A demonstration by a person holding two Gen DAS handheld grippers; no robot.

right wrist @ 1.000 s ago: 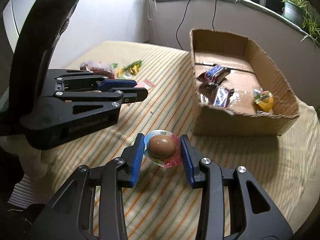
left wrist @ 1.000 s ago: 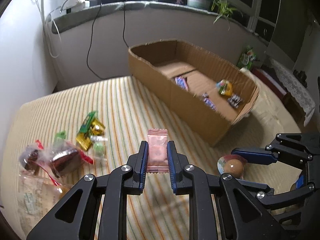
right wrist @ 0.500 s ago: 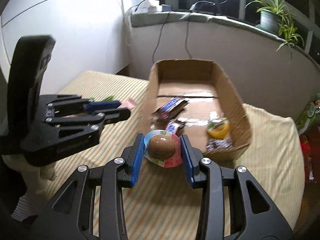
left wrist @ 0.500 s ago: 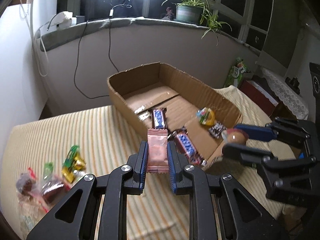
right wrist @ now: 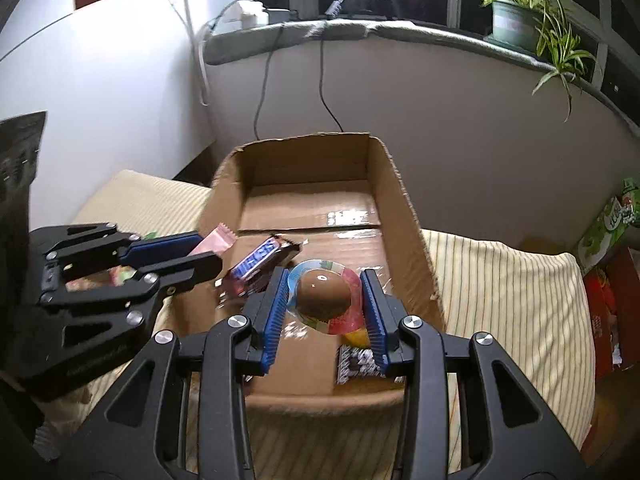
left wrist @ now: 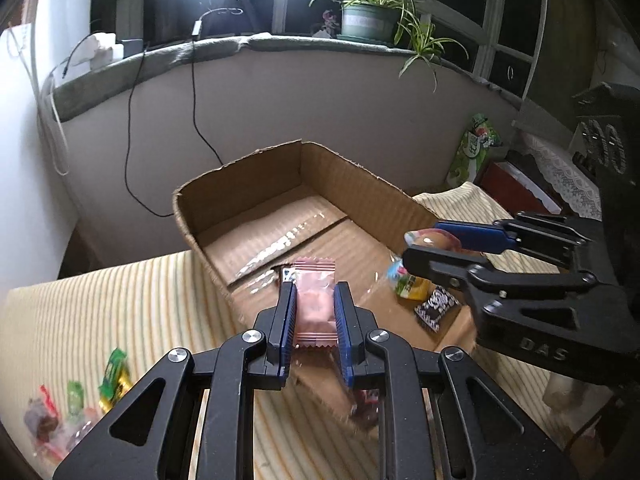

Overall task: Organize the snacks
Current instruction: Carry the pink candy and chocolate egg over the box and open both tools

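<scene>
While the left gripper (left wrist: 315,312) pinches a pink packet (left wrist: 315,300), only the right view shows the right gripper's (right wrist: 325,305) egg (right wrist: 323,295) clamped (both above the box (right wrist: 404,208)).

Right gripper (right wrist: 325,304) clamps egg snack (right wrist: 323,295) above cardboard box (right wrist: 404,208).

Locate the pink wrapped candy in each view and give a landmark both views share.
Left wrist: pink wrapped candy at lower centre, clamped between the left tongs.
Right wrist: pink wrapped candy at middle left, poking out of the left tongs.
Shared landmark: cardboard box.
</scene>
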